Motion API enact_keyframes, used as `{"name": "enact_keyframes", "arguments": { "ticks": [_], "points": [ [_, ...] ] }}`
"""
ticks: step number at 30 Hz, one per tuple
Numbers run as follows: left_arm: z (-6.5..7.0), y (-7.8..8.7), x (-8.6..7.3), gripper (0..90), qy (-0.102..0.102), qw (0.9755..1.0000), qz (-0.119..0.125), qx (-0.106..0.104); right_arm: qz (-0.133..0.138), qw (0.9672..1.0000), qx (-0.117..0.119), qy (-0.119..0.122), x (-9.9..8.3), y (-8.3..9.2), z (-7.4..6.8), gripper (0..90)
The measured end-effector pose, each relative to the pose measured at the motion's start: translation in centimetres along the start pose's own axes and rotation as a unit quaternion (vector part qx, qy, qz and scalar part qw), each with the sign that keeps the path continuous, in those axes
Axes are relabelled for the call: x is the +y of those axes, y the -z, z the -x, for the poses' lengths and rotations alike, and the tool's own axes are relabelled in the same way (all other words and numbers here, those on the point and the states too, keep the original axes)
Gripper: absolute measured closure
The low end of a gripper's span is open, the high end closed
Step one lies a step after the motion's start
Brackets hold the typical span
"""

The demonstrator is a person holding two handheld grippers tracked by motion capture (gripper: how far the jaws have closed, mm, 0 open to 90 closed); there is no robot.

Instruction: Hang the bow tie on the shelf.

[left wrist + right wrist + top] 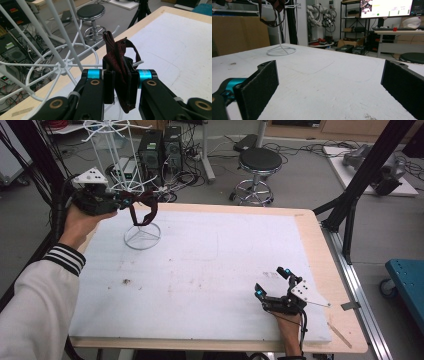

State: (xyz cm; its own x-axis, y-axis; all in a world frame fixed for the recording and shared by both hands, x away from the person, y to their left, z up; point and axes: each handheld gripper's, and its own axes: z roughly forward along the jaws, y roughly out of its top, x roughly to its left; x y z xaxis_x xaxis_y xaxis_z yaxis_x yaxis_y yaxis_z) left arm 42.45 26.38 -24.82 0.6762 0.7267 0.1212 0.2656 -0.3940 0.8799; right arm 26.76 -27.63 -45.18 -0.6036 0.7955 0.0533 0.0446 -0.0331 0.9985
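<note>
A dark red fabric band (145, 211) hangs as a loop at the far left of the table, beside the pole of a white wire stand (142, 236). My left gripper (129, 200) is held up in the air and is shut on the band. In the left gripper view the band (120, 57) is pinched between the black pads of the left gripper (121, 82), and a white prong of the stand (61, 66) shows just behind the fabric. My right gripper (271, 282) rests on the white foam board near the front right, open with nothing between its pads (262, 85).
The white foam board (210, 265) covers most of the wooden table. A black stool (257, 162) and computer towers (160, 147) stand on the floor beyond the far edge. A black frame post (350, 205) rises at the right, with a blue cart (407, 280) past it.
</note>
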Motion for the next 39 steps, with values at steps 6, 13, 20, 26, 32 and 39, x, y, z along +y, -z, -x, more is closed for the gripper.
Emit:
{"name": "enact_keyframes", "arguments": {
  "ticks": [6,13,20,26,32,39],
  "points": [
    [0.1,-0.1,0.5,79.7,-0.002,1.0000,-0.007,0.003,-0.002,1.0000,0.000,0.004,0.0,0.0,0.0,0.6],
    [0.1,-0.4,0.5,76.3,0.002,0.9998,-0.013,0.011,-0.002,1.0000,0.001,0.004,0.0,0.0,0.0,0.6],
    [0.1,-0.4,0.5,59.7,0.013,0.9993,-0.013,0.033,-0.004,1.0000,0.002,0.002,-0.1,0.0,0.0,0.6],
    [0.2,0.1,0.0,36.5,0.015,0.9987,0.018,0.045,-0.004,1.0000,0.001,0.003,0.0,0.0,-0.1,0.6],
    [1.0,1.7,-0.9,16.0,-0.034,0.9924,0.115,0.025,-0.006,1.0000,0.002,0.004,-0.1,0.0,-0.1,0.6],
    [2.9,4.0,-3.6,1.7,-0.034,0.9856,0.165,0.010,-0.004,1.0000,0.001,-0.001,-0.1,0.0,0.0,0.6]
  ]
}}
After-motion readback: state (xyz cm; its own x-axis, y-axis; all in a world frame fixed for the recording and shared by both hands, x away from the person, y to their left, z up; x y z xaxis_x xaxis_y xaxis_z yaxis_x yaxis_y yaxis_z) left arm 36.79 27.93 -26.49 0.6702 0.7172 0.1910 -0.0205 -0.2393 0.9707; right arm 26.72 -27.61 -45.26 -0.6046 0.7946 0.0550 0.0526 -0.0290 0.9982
